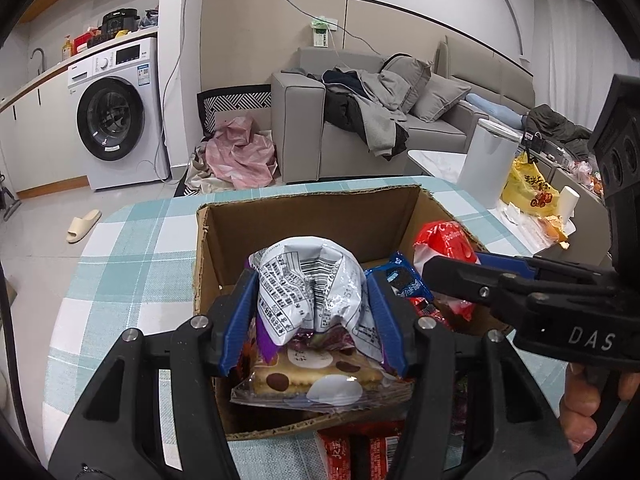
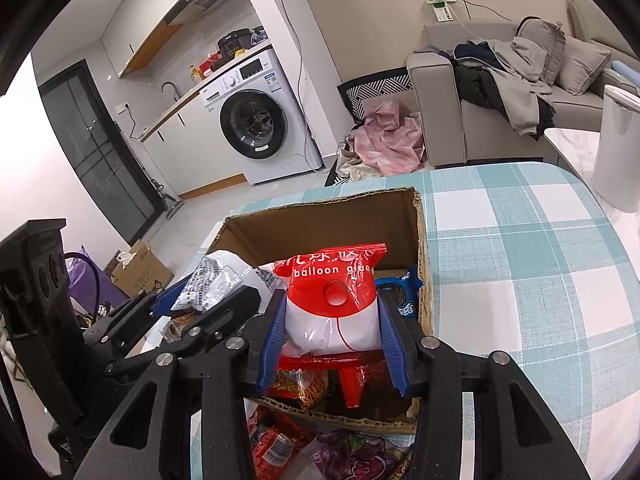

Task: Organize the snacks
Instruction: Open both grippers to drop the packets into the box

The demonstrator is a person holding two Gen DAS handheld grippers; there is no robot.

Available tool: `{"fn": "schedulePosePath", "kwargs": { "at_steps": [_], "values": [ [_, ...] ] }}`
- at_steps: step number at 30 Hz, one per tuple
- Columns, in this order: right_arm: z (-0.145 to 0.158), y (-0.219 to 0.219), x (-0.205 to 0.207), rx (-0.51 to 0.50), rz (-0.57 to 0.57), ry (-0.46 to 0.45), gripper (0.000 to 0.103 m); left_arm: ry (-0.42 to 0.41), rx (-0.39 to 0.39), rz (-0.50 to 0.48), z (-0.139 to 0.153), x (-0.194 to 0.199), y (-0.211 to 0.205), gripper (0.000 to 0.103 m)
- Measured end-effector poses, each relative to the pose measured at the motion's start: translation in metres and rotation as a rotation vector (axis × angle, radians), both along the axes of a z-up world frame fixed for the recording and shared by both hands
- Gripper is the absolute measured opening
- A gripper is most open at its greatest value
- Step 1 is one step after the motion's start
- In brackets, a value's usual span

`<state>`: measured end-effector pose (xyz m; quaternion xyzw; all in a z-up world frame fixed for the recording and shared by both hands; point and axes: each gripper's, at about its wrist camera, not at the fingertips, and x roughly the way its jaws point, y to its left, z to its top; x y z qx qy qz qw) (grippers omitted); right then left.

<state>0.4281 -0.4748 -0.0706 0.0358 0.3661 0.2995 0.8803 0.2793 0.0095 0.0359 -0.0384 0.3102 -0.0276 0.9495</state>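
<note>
An open cardboard box [image 1: 320, 216] [image 2: 332, 220] stands on the checked tablecloth. My left gripper [image 1: 312, 292] is shut on a white and purple biscuit packet [image 1: 312, 292] [image 2: 224, 276], held over the box's near left part. Beside it, my right gripper [image 2: 332, 308] [image 1: 452, 272] is shut on a red and white "balloon" packet [image 2: 336, 292] [image 1: 440, 240], over the box's near right part. A blue cookie packet [image 1: 404, 280] [image 2: 404, 296] lies inside the box. More red and purple snack packets [image 2: 280, 444] [image 1: 360, 452] lie on the table in front of the box.
The table [image 2: 520, 240] has bare cloth to the right of the box and to its left [image 1: 132, 256]. A white cylinder appliance [image 1: 488, 156] [image 2: 620, 140], a yellow bag [image 1: 528, 188] and a paper cup [image 1: 568, 200] stand at the right. A sofa and a washing machine are beyond.
</note>
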Motion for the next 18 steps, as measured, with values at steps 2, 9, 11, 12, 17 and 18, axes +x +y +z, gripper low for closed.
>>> {"fn": "schedulePosePath", "kwargs": {
  "at_steps": [2,9,11,12,17,18],
  "values": [
    [0.000,0.001,0.000,-0.004,-0.003,-0.003,0.045,0.011,-0.009,-0.001,-0.005,0.006,-0.001,0.053],
    [0.000,0.003,-0.002,-0.024,0.005,-0.018,0.045,0.027,-0.024,-0.004,-0.011,0.011,-0.003,0.054],
    [0.000,0.002,-0.005,-0.028,0.011,-0.033,0.048,0.026,-0.018,-0.005,-0.011,0.011,-0.003,0.054],
    [0.001,0.001,-0.007,-0.031,0.012,-0.042,0.049,0.025,-0.016,-0.006,-0.010,0.010,-0.003,0.055],
    [0.008,-0.004,-0.018,-0.046,0.016,-0.079,0.057,0.006,-0.005,0.002,-0.006,0.002,-0.002,0.081],
    [0.009,-0.006,-0.021,-0.046,0.018,-0.087,0.063,0.001,-0.005,0.002,-0.005,-0.002,-0.002,0.083]
  ]
}}
